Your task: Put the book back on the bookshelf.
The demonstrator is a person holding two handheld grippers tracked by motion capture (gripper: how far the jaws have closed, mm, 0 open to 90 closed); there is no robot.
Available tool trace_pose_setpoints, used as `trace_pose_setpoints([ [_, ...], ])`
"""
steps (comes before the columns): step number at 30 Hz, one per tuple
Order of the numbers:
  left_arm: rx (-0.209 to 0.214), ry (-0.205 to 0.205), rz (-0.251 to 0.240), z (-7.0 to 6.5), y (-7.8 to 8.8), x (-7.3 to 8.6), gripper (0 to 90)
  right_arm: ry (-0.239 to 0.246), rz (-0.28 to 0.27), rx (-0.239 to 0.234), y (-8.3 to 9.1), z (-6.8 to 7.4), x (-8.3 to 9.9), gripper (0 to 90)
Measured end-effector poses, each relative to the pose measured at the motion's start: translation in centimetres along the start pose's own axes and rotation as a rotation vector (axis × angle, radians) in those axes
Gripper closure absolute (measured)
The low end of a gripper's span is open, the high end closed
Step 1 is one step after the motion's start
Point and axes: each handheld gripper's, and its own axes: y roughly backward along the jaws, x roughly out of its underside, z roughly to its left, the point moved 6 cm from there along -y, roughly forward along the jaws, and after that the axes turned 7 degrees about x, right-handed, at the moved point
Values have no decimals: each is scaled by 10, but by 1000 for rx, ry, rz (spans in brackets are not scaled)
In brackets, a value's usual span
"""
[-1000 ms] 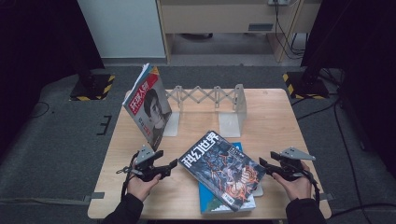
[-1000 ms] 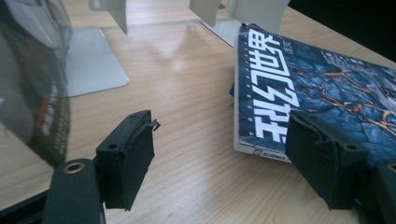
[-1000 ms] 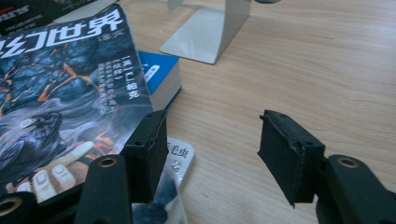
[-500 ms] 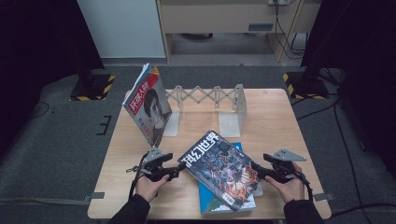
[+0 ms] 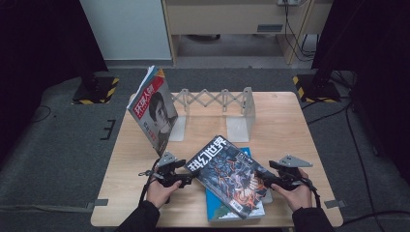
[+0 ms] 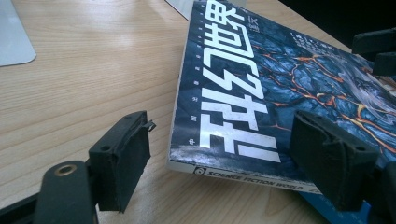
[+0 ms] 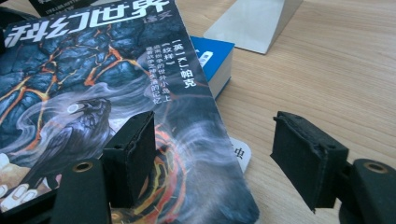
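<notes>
step: grab sci-fi magazine [image 5: 231, 175] | left gripper [image 6: 219, 154] spread, jaws just widened | right gripper [image 7: 224, 154] spread, just widened too | tip: straddle both edges squarely, then pinch

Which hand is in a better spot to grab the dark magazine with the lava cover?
Probably the left. The left gripper has its open jaws on either side of the dark lava-cover magazine's corner, so closing could pinch it. The right gripper has one jaw over the cover and the other above the wooden table.
</notes>
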Motion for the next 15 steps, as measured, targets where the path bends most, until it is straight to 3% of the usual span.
trace_pose_setpoints([
  [4, 29, 20, -4, 2, -3, 1, 181, -2, 1, -5, -2, 2, 0, 295],
  [5, 49, 43, -10, 2, -7, 1, 178, 2, 1, -7, -2, 2, -1, 294],
  [10, 80, 49, -16, -1, -13, 1, 180, 2, -1, -5, -2, 2, 0, 290],
  [11, 104, 65, -12, -4, -16, 1, 186, -2, 1, -7, -2, 2, 0, 285],
  [15, 102, 57, -9, -4, -17, 0, 189, -4, -2, -8, -3, 2, 0, 283],
])
